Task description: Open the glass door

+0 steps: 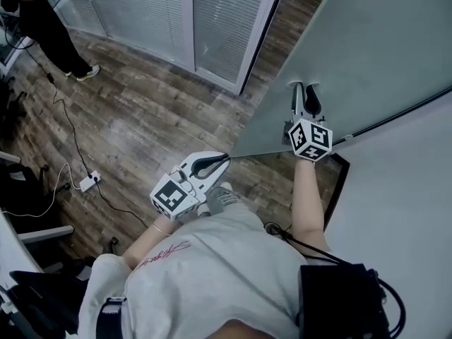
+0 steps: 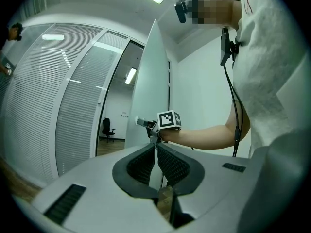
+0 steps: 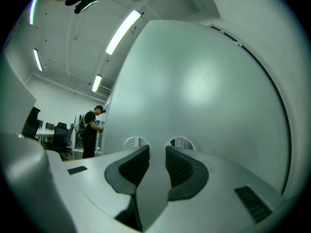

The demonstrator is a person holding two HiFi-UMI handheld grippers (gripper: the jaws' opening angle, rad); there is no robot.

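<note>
The frosted glass door (image 1: 381, 48) stands swung partly open and fills the right gripper view (image 3: 204, 91). My right gripper (image 1: 305, 99) reaches level onto the door's face. Its jaws are shut on the grey door handle (image 3: 154, 188), which runs between the pads. The left gripper view shows the door edge-on (image 2: 153, 81) and the right gripper (image 2: 146, 124) with its marker cube (image 2: 168, 119) at the handle. My left gripper (image 1: 224, 158) hovers close to the door's free edge, low and left of the right one. Its jaws (image 2: 155, 147) are shut with nothing in them.
A glass partition with blinds (image 1: 162, 13) stands beyond the doorway. A person in black (image 1: 42, 20) stands at the far left of the wood floor. A cable and a power strip (image 1: 88, 182) lie on the floor. Office chairs (image 1: 28, 189) crowd the left. A white wall (image 1: 402, 189) is on the right.
</note>
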